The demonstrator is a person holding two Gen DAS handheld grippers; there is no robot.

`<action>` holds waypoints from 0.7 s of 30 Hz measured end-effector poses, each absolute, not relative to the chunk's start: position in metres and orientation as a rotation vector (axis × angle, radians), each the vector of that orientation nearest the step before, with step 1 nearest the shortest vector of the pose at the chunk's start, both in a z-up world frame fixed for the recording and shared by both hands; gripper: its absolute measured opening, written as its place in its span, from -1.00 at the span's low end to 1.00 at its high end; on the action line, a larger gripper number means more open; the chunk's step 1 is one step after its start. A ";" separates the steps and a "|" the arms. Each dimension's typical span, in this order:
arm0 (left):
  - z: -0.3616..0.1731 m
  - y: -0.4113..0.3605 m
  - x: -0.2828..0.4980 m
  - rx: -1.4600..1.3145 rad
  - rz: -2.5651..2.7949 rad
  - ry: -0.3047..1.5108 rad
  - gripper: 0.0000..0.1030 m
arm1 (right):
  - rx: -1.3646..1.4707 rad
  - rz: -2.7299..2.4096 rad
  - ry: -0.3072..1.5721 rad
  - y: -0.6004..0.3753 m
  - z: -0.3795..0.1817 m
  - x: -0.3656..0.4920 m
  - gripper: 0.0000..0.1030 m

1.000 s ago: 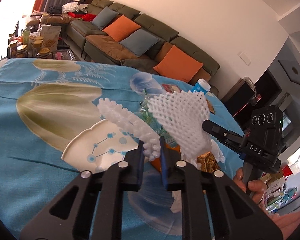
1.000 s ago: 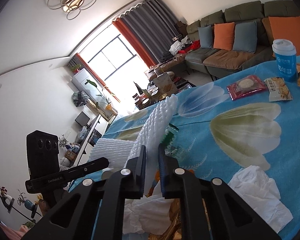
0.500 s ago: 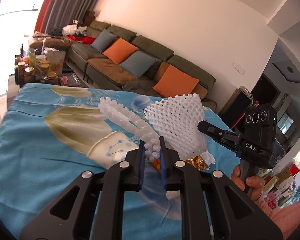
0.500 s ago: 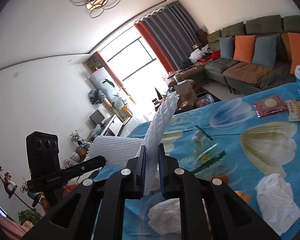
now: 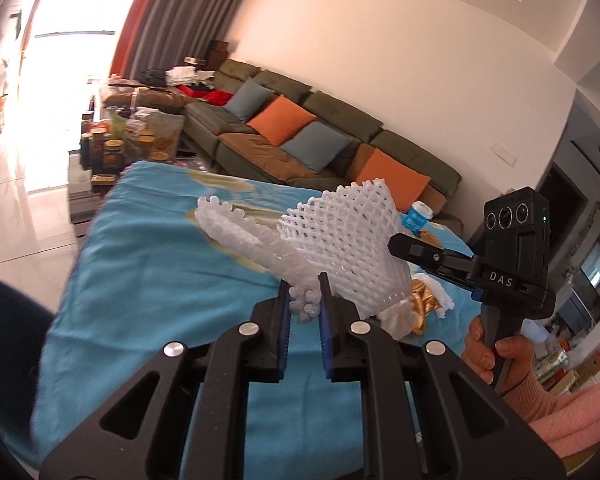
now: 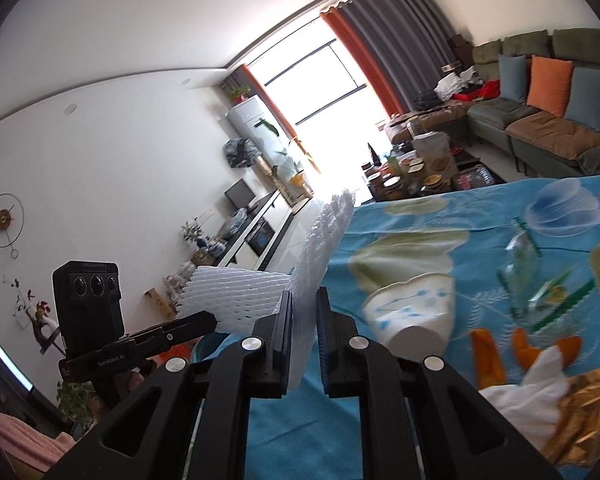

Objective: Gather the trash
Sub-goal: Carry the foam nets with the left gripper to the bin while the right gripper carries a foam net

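Both pairs of jaws are clamping foam: your left gripper [image 5: 305,300] is pinching the crumpled foam net [image 5: 256,246], and your right gripper [image 6: 303,312] is gripping the second foam net [image 6: 320,240] edge-on — both pieces are hanging in the air above the blue tablecloth [image 5: 156,264]. You are carrying collected trash, judging by the lift. On the tablecloth, beyond the right gripper, the paper cup [image 6: 414,312], orange peels [image 6: 486,356], white tissue [image 6: 532,384] and gold wrapper [image 6: 584,412] are waiting. No bin is showing clearly, so the next move is calling for you to find one, then release both nets over it.
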State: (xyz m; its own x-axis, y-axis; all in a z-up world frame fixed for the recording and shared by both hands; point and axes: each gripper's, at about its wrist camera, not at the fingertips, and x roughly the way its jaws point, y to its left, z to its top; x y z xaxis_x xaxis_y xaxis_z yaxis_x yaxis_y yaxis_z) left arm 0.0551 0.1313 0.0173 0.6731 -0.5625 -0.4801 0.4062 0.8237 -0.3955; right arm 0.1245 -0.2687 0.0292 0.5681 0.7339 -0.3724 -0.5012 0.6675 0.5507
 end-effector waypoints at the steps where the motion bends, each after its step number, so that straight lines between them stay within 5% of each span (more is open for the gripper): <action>1: 0.017 0.136 0.051 -0.268 -0.541 0.625 -0.75 | 0.405 0.764 0.628 -0.262 0.029 0.126 -0.80; 21: 0.010 0.292 -0.039 -0.352 -0.196 0.594 -0.75 | 0.284 1.055 0.772 -0.106 0.023 0.147 -0.80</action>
